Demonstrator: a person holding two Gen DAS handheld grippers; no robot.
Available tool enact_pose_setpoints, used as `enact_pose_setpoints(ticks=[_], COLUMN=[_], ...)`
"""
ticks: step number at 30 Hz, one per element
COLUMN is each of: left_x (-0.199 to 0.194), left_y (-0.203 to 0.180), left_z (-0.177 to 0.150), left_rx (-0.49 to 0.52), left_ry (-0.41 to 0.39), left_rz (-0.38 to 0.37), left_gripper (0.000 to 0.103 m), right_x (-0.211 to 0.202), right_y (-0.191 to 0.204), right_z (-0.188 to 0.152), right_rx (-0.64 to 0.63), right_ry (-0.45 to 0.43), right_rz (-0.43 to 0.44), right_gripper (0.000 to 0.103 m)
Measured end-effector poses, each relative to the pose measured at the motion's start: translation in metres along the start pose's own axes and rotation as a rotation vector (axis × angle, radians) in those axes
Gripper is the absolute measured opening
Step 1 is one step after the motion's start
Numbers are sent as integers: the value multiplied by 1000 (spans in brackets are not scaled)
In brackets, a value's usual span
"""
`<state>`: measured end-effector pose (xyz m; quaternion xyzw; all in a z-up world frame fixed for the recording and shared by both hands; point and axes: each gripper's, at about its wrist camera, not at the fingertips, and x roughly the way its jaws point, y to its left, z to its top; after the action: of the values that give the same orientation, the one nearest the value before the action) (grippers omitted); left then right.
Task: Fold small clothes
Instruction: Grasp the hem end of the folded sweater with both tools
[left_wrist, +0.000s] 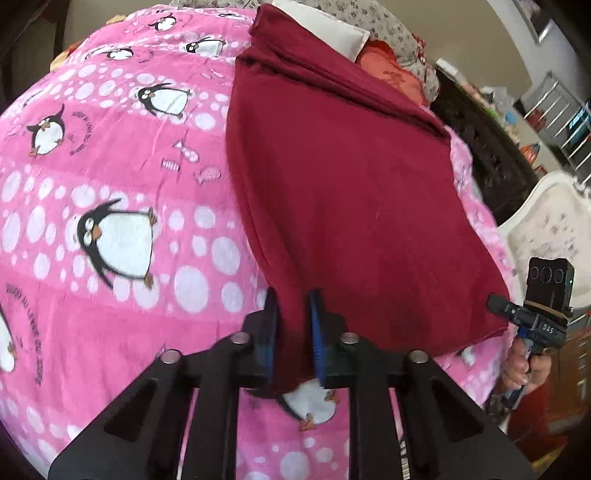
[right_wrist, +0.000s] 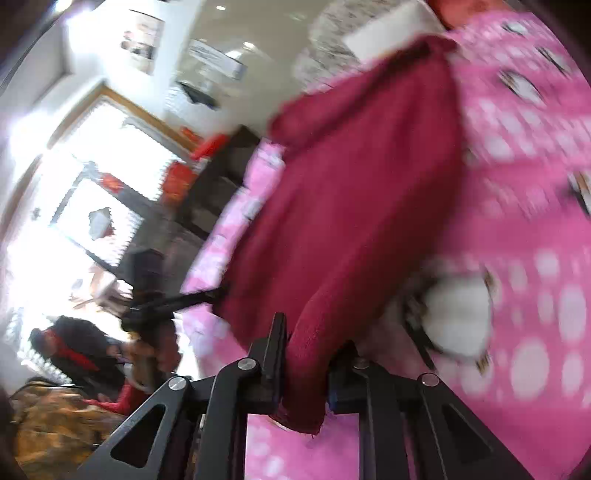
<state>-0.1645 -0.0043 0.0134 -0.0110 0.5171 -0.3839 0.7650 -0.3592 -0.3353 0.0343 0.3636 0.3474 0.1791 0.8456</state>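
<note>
On the bed (left_wrist: 92, 177), in the left wrist view: dark red garment (left_wrist: 343, 192) spread fairly flat over the pink penguin blanket, far end rumpled up against the pillows (left_wrist: 354, 37), near edge lying straight. Left gripper (left_wrist: 293, 332) clenched on the near left corner of the cloth, a bunch of fabric pinched between the two blue-padded fingers (left_wrist: 316, 343). Off at the right edge, a hand (left_wrist: 524, 365) with the other tool reaching the near right corner; whether that one bites the cloth cannot be told from here. In the right wrist view, much blurred: right gripper (right_wrist: 304, 369) grasping the other near corner, a thick roll of red fabric (right_wrist: 351, 203) wedged between the fingers and hanging out below them, rest of the cloth stretching away over the blanket. To the left, a person's dark hair and a patterned sleeve, and the left tool's tip meeting the cloth edge. Judged from this: both near corners taken, cloth laid out, no neat crease visible yet. Probably the start of the first fold, with carrying the near edge over to the far end and any further halving left to do.
</note>
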Motion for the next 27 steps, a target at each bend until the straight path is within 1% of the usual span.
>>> enact_pose_setpoints(ticks=[2,4,5,7,8,10,12,14,15,16,18,19,21,22,23,24,25,26,27], left_x=[-8,-20,-27,-35,-37,-36,-28,-15,-7,2,26,40,61,66,69,69,69,68,66], left_y=[-4,-10,-13,-20,-22,-23,-25,-28,-26,-26,-21,-14,2,6,9,7,4,1,-2], left_z=[15,35,52,82,104,139,181,220,241,258,292,309,328,333,336,338,340,342,342], left_rx=[34,45,56,75,84,74,69,72,69,59,35,7,-61,-74,-74,-56,-36,-18,-14], left_ry=[-19,-62,-91,-150,-176,-205,-236,-260,-265,-275,-283,-283,-257,-255,-262,-270,-274,-273,-270], left_rz=[-26,-78,-100,-103,-112,-127,-113,-85,-66,-41,31,48,40,41,45,51,54,60,64], left_gripper=[10,10,9,8,8,8,8,8,8,8,8,8,8,8,10,10,11,13,14], right_x=[-9,-14,-15,-17,-17,-14,-8,3,4,11,25,31,47,56,58,57,52,44,37], right_y=[11,21,25,32,32,27,15,-5,-14,-28,-51,-70,-101,-118,-123,-127,-125,-120,-113], right_z=[19,44,55,89,104,139,172,210,221,240,268,282,300,308,313,317,319,322,322], right_rx=[-33,-74,-92,-142,-153,-154,-138,-99,-85,-54,-24,11,89,140,163,174,163,142,120], right_ry=[-38,-78,-94,-137,-155,-205,-241,-268,-277,-297,-313,-319,-301,-275,-264,-265,-283,-308,-332], right_rz=[53,77,74,61,57,32,4,-21,-33,-60,-125,-173,-246,-255,-241,-208,-185,-166,-157], right_gripper=[15,15,15,15,15,15,14,14,14,14,14,14,16,19,22,30,40,43,44])
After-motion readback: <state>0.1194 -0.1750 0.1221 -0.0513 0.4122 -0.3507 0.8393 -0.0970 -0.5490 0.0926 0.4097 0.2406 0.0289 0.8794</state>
